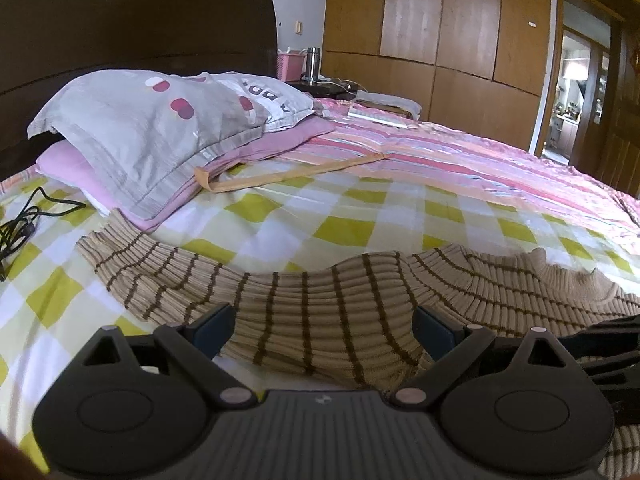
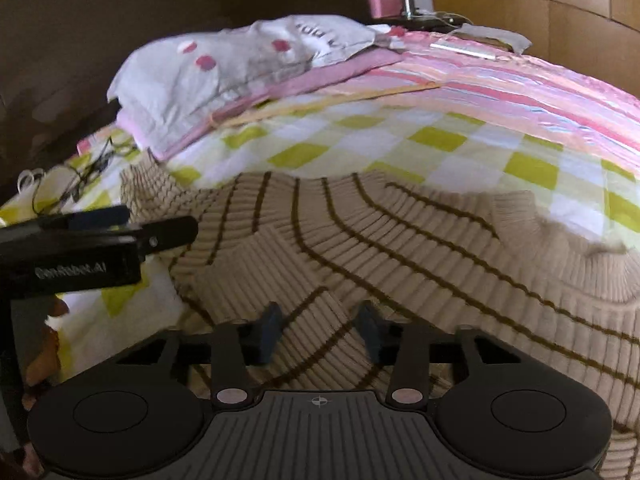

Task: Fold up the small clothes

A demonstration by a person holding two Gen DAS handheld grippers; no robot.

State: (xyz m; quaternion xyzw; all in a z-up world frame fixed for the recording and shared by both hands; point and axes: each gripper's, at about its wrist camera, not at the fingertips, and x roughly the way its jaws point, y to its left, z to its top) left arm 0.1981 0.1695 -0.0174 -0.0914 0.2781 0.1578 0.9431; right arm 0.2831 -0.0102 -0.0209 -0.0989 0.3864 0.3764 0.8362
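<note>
A beige ribbed sweater with thin brown stripes (image 1: 320, 304) lies spread on the checked bed sheet (image 1: 340, 224). My left gripper (image 1: 324, 326) is open, its fingers wide apart on either side of a raised fold of the sweater. In the right wrist view the sweater (image 2: 400, 248) fills the foreground. My right gripper (image 2: 320, 332) is open with a narrower gap, its fingertips over the knit near a folded edge. The left gripper's body (image 2: 96, 240) shows at the left of the right wrist view.
Grey and pink pillows (image 1: 160, 128) lie at the bed's head by a dark headboard (image 1: 140, 20). A black cable (image 1: 24, 228) lies at the left. A pink striped quilt (image 1: 480, 160) covers the far side. A wooden wardrobe (image 1: 440, 32) and a nightstand with a flask (image 1: 314, 62) stand behind.
</note>
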